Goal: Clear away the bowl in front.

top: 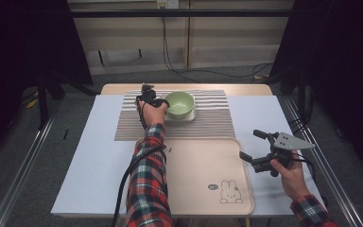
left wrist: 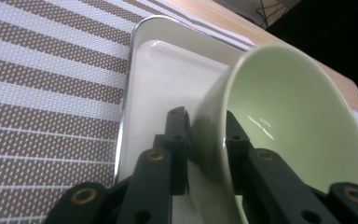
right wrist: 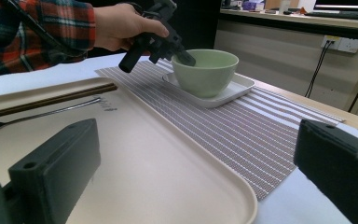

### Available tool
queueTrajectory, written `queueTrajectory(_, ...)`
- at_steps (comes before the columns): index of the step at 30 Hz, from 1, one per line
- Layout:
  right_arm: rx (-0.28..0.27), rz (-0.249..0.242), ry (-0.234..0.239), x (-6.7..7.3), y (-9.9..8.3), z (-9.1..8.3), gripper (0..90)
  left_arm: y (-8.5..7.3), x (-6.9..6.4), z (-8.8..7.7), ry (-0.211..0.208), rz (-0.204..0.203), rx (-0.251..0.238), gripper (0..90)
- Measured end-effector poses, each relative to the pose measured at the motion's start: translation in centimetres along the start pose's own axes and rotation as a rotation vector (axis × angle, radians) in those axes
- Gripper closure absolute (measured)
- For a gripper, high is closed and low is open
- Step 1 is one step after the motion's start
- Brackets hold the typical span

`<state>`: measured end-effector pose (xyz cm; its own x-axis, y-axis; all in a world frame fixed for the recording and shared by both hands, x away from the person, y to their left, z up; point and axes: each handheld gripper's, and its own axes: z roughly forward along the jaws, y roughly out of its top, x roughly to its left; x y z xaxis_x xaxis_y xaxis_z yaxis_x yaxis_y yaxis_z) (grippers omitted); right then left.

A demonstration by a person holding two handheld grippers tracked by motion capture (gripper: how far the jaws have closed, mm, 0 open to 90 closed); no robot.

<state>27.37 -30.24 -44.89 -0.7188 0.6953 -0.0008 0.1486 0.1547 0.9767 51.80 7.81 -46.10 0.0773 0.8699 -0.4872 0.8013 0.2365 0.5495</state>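
Observation:
A pale green bowl (top: pixel 179 103) stands upright on a white rectangular plate (top: pixel 190 116) at the back of the striped placemat (top: pixel 208 124). My left gripper (top: pixel 157 101) is shut on the bowl's left rim. In the left gripper view, one jaw is outside the bowl's wall (left wrist: pixel 303 107) and one inside, over the plate (left wrist: pixel 168 74). My right gripper (top: pixel 250 144) hovers wide open at the right edge of the beige tray (top: pixel 203 184), holding nothing. Looking along that gripper (right wrist: pixel 196 140), I see the bowl (right wrist: pixel 205 70) and the left gripper (right wrist: pixel 161 39) on its rim.
Dark chopsticks (right wrist: pixel 51 100) and a metal spoon (right wrist: pixel 37 114) lie on the tray (right wrist: pixel 158 177), near its far side. A white sheet (top: pixel 99 156) covers the table around the placemat (right wrist: pixel 242 126). The person's plaid sleeve (top: pixel 146 179) crosses the tray's left edge.

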Motion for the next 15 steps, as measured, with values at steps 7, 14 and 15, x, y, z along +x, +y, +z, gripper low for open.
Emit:
queueTrajectory(7,-0.002,0.002,0.005,-0.2,0.1,0.0,0.0,0.2,0.0,-0.3,0.001,0.030,0.009,82.1)
queueTrajectory(14,-0.008,0.003,0.000,-0.2,0.1,0.1,0.0,0.6,-0.5,-2.0,-0.045,0.030,-0.008,82.0)
queueTrajectory(15,-0.008,0.003,0.000,-0.2,0.1,0.1,0.0,0.6,-0.4,-2.2,-0.052,0.045,-0.006,82.0)
